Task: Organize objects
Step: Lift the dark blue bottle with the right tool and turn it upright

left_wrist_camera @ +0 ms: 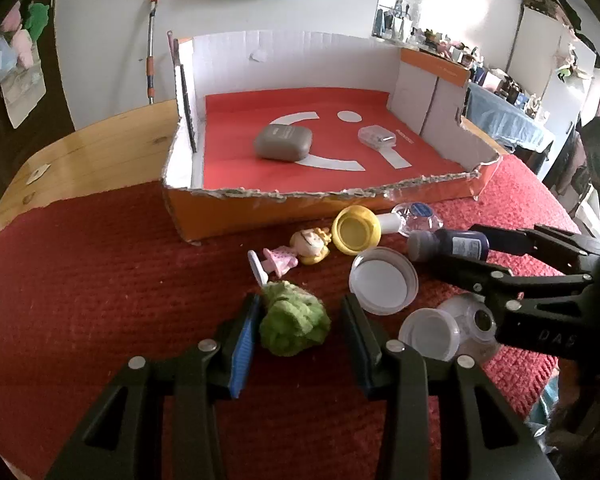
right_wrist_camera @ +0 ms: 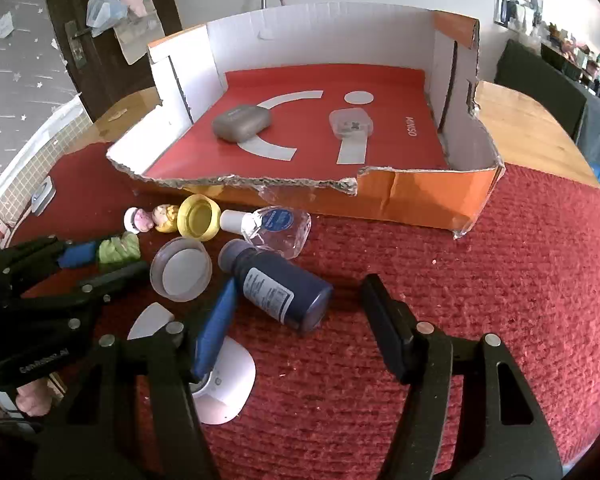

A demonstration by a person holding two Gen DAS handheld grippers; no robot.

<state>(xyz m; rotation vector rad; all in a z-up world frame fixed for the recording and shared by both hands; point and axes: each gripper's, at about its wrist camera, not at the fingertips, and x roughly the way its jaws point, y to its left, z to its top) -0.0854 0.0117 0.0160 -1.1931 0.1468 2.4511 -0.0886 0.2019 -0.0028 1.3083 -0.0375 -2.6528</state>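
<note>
A small doll (left_wrist_camera: 300, 250) in a pink dress is lying on the red cloth (left_wrist_camera: 100, 280) at the far left of the scattered group, head toward a yellow cap (left_wrist_camera: 356, 230) that is resting on its side just beside it. Below the doll, the left gripper (left_wrist_camera: 298, 314) is sitting with its jaws spread on either side of a green crocheted piece (left_wrist_camera: 294, 320); the left pad is touching or nearly touching it, while the right pad is standing apart, so nothing is being pinched. To the right, a shallow clear lid (left_wrist_camera: 382, 280) is lying open side up, with a small clear tub (left_wrist_camera: 430, 334) nearer the camera. A clear bottle (right_wrist_camera: 276, 230) with a white cap and blue label is lying just in front of the box, touching a dark blue bottle (right_wrist_camera: 278, 288) on its side. The right gripper (right_wrist_camera: 296, 320) is hovering with its jaws released around the dark bottle's base, without gripping it. Behind everything, the torn orange cardboard box (right_wrist_camera: 420, 200) is holding 2 items on its red floor: a grey case (right_wrist_camera: 240, 122) to the left and a clear case (right_wrist_camera: 350, 122) to the right, well apart.
</note>
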